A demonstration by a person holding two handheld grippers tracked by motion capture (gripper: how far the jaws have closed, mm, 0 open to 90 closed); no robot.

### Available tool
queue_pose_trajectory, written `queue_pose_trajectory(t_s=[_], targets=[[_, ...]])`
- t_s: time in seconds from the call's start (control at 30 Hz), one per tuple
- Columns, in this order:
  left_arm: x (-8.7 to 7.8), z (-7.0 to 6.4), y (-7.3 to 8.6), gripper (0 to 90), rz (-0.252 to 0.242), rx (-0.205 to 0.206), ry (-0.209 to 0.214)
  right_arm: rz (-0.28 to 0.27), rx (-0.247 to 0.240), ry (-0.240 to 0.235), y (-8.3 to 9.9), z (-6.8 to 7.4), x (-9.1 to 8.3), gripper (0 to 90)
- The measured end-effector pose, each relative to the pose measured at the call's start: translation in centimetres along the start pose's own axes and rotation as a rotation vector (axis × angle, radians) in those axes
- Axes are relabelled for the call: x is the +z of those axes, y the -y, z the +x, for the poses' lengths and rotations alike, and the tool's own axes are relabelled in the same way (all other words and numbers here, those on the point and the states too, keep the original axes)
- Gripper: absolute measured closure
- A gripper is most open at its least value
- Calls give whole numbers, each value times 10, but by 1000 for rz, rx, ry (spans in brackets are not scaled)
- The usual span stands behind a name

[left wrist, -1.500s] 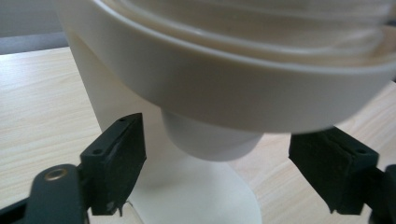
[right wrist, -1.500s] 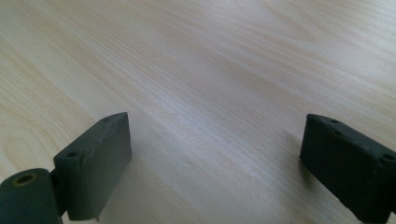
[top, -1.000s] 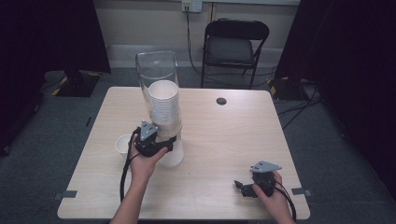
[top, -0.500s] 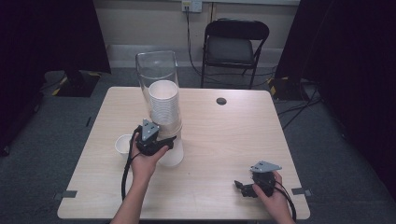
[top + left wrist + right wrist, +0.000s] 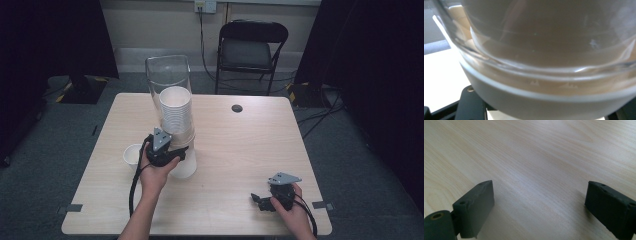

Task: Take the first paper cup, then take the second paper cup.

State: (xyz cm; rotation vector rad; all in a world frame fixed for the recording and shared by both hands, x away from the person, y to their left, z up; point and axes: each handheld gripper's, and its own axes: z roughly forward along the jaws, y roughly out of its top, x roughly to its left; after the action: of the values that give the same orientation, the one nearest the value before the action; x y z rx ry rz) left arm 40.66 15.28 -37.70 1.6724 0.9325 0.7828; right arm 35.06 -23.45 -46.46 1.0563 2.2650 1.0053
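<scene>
Left tongs (image 5: 176,154) sit against the base of the cup dispenser (image 5: 176,125) near the table's (image 5: 240,150) middle-left. In the left gripper view we see the clear tube and the white base (image 5: 544,100) very close, dark tong parts low at both corners, so the tongs look set around the base, but we cannot tell whether they actually pinch it. Right tongs (image 5: 261,202) rest spread wide and empty on bare wood at the near right edge, well apart from everything. Stack of white cups (image 5: 176,112) stands inside the tube. One loose cup (image 5: 133,156) sits just left of the left hand.

Risks, as we judge them: the tube is tall and top-heavy, so a push low down could tip it. The smooth round base could slip from the tongs. The left hand or trailing cable could knock the loose cup over.
</scene>
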Motion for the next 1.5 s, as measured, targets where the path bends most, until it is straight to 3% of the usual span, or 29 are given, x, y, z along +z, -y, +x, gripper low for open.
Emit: queue_pose_trajectory(t_s=[0.07,0.13,0.4,0.43,0.53,0.7,0.93,1.33,1.5], targets=[[-1,2,1,331,17,27,-2,0,0,0,0,0,0,78],[0,1,2,331,-11,10,-2,-1,0,0,0,0,0,78],[0,1,3,332,-18,18,-2,-1,0,0,0,0,0,78],[0,-1,4,333,-24,0,-1,-1,0,0,0,0,0,78],[-1,0,3,334,0,30,-8,-2,-8,-6,0,-1,0,76],[-1,-4,7,339,-26,18,-18,-2,-8,-6,0,-1,1,77],[-3,-5,7,342,4,73,-44,-1,-9,-5,0,-1,0,77],[-3,-8,10,344,-13,54,-62,-1,-9,-5,0,-1,0,77],[-4,-7,9,345,2,73,-58,-2,-7,-6,0,-1,1,77]])
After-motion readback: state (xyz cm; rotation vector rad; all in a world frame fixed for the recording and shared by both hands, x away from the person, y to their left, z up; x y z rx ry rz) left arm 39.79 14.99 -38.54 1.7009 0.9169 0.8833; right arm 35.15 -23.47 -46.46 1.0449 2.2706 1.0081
